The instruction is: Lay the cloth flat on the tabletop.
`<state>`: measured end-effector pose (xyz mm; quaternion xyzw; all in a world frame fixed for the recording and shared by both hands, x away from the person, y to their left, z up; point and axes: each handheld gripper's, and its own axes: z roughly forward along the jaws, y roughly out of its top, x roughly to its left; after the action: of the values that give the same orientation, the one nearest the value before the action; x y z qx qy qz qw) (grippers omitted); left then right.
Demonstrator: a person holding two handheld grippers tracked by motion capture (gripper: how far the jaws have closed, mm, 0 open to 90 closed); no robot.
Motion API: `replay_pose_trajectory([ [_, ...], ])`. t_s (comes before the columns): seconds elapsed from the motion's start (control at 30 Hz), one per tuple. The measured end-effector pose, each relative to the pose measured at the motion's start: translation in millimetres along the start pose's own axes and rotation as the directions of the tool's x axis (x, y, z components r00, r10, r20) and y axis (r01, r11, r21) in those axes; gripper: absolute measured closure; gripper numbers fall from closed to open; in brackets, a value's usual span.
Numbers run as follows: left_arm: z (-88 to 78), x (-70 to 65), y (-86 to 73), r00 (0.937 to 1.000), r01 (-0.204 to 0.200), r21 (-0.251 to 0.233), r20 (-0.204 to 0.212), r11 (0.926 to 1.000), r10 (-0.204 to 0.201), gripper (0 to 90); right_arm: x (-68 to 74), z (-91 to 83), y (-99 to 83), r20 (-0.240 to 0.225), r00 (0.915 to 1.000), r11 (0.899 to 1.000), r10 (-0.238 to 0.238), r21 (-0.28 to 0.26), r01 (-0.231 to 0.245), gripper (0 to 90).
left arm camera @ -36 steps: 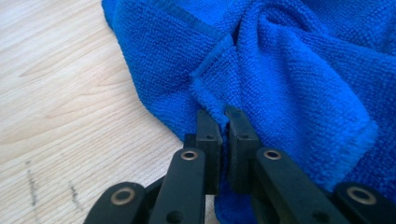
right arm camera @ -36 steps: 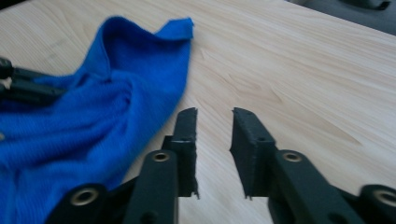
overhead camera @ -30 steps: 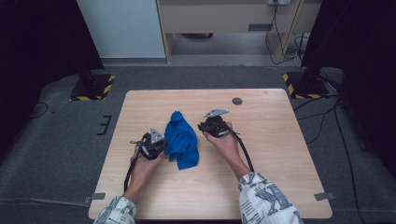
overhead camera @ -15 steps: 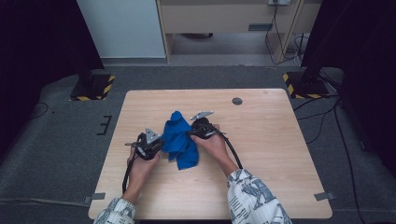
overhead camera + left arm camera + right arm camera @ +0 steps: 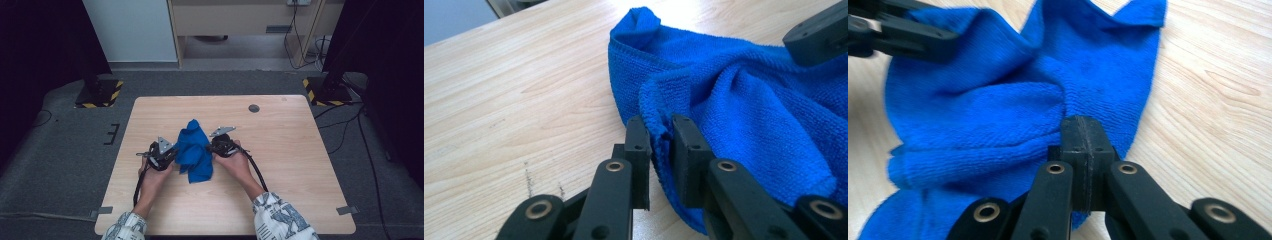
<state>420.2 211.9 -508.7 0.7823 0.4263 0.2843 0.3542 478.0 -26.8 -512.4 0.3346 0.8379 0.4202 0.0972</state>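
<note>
- Right gripper [image 5: 214, 146] has slid in from the right side of the table [image 5: 300, 165] and now sits against the right edge of the blue cloth [image 5: 194, 150]; the cloth has bunched up narrower and taller between the two hands since a second ago.
- Its jaws have just been closing, and in the right gripper view they're pressed flat together [image 5: 1083, 150] with a pinch of cloth fold caught at the tips, so that side looks grabbed.
- Left gripper [image 5: 167, 155] hasn't really budged. In the left gripper view its jaws [image 5: 660, 145] stand a small way apart with the cloth's hemmed edge tucked between them; the pads seem to nip it, loosely at best.
- Cloth is crumpled mid-table, slightly toward the person, squeezed between both grippers.
- My read on the step: getting a hold on both sides, probably to spread or fold it.
- Next move, I'd say: firm up the left pinch first, then lift and pull both hands apart evenly, or the hem slips out on the left.
</note>
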Motion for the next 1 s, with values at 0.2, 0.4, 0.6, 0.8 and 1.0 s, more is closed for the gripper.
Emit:
replay_pose_trajectory([
  [0.2, 0.2, 0.3, -0.3, 1.0000, -0.002, 0.002, -0.002, 1.0000, 0.002, 77.6, 5.8, 10.6, 4.3, 0.040, 0.9991, 1.000, -0.016, 0.015, 0.015, 62.6],
  [0.4, -1.3, 1.7, 0.0, 1.0000, 0.003, -0.004, -0.005, 1.0000, -0.003, 76.7, 5.0, 13.9, 2.8, 0.089, 0.9954, 0.999, -0.035, 0.030, 0.033, 87.2],
  [0.6, -1.6, 2.8, 0.1, 0.9998, 0.009, -0.012, -0.019, 0.9999, -0.009, 74.8, 8.9, -5.2, -8.2, 0.080, 0.9964, 0.999, -0.027, 0.037, 0.024, 87.9],
  [0.8, -2.0, 2.5, 0.6, 0.9997, 0.007, -0.006, -0.025, 1.0000, -0.007, 74.1, 19.5, -31.3, -24.0, 0.034, 0.9994, 1.000, -0.006, 0.031, 0.005, 78.8],
  [1.0, -2.7, 2.6, 0.8, 0.9994, 0.014, -0.015, -0.032, 0.9998, -0.015, 74.2, 12.1, -47.3, -14.5, 0.045, 0.9989, 0.999, 0.010, -0.054, -0.008, 56.8],
])
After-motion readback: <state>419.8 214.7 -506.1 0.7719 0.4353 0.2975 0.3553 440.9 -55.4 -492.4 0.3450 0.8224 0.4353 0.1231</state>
